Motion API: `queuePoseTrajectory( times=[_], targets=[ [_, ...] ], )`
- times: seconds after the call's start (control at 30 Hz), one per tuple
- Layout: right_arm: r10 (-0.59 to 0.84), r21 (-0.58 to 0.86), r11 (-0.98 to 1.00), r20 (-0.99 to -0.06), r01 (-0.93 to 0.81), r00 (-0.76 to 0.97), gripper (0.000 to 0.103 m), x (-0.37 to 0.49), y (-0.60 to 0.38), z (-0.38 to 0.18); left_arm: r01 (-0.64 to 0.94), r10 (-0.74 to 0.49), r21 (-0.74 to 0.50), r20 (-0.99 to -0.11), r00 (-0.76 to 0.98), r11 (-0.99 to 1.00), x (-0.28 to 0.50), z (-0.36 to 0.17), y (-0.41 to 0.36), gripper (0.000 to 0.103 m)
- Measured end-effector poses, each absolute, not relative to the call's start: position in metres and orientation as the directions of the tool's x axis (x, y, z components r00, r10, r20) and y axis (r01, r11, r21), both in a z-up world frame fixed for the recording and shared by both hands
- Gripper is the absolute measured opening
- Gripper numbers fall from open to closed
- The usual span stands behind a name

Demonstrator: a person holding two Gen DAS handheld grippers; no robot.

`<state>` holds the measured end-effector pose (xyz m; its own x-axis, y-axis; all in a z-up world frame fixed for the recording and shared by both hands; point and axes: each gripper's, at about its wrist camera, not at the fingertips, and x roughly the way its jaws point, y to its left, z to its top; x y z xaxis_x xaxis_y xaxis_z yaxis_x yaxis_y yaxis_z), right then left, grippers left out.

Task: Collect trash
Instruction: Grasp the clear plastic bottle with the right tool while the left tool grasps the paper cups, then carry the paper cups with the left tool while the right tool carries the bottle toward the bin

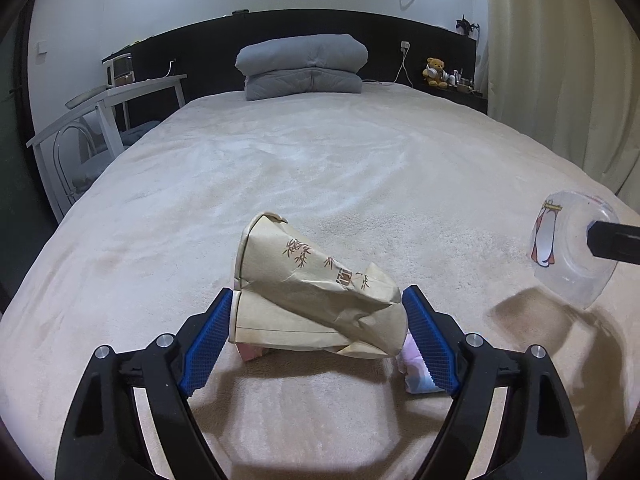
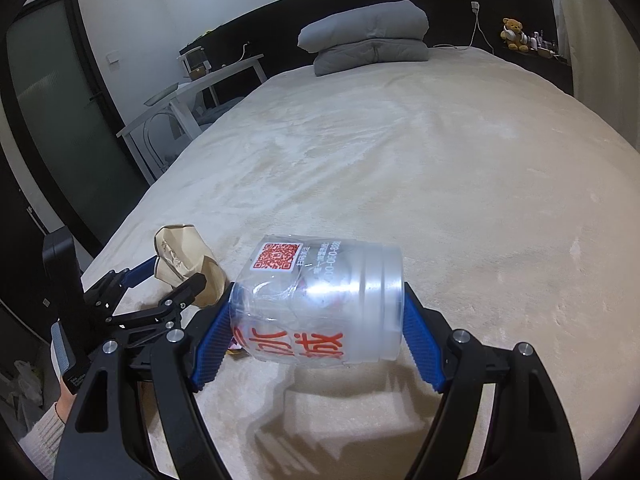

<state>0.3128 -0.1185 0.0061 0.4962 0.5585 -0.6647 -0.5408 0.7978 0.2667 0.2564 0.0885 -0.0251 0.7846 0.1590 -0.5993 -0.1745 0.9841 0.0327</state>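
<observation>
A crushed tan paper cup (image 1: 288, 264) with a bamboo print lies on its side on the beige bed (image 1: 320, 160). My left gripper (image 1: 316, 296) straddles it, and both blue pads touch its sides. A pink and white wrapper (image 1: 416, 372) peeks out from under the cup. In the right wrist view, my right gripper (image 2: 318, 296) is shut on a clear plastic cup (image 2: 320, 300) with red lettering, held sideways above the bed with its shadow below. The left gripper (image 2: 176, 270) and the paper cup (image 2: 180, 248) show at the left there. The plastic cup (image 1: 568, 252) hangs at the right edge of the left wrist view.
Folded grey bedding (image 1: 304, 68) sits at the head of the bed against a dark headboard. A white table (image 1: 112, 96) and a clear chair stand to the left. A curtain (image 1: 560, 60) hangs on the right, with a teddy bear (image 1: 436, 72) on a shelf.
</observation>
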Motion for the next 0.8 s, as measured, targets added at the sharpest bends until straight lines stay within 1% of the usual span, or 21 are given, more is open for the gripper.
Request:
queuePoseTrajectory(
  times=[0.23,0.57,0.8],
  targets=[
    [0.560,0.268,0.799,-0.659,-0.539,0.502,0.076,0.303,-0.124,0.007,-0.188,0.136,-0.041,-0.545,0.827,0.981,0.234,-0.001,0.089,0.082],
    [0.562,0.271,0.803,-0.641,-0.532,0.522,0.076,0.284,-0.144,0.013,-0.168,0.033,-0.257,-0.459,0.888,0.952,0.181,0.031,0.094,0.082],
    [0.558,0.262,0.807,-0.631,-0.530,0.538,0.076,0.259,-0.161,0.014,-0.152,0.007,-0.311,-0.421,0.907,0.938,0.149,0.041,0.087,0.082]
  ],
)
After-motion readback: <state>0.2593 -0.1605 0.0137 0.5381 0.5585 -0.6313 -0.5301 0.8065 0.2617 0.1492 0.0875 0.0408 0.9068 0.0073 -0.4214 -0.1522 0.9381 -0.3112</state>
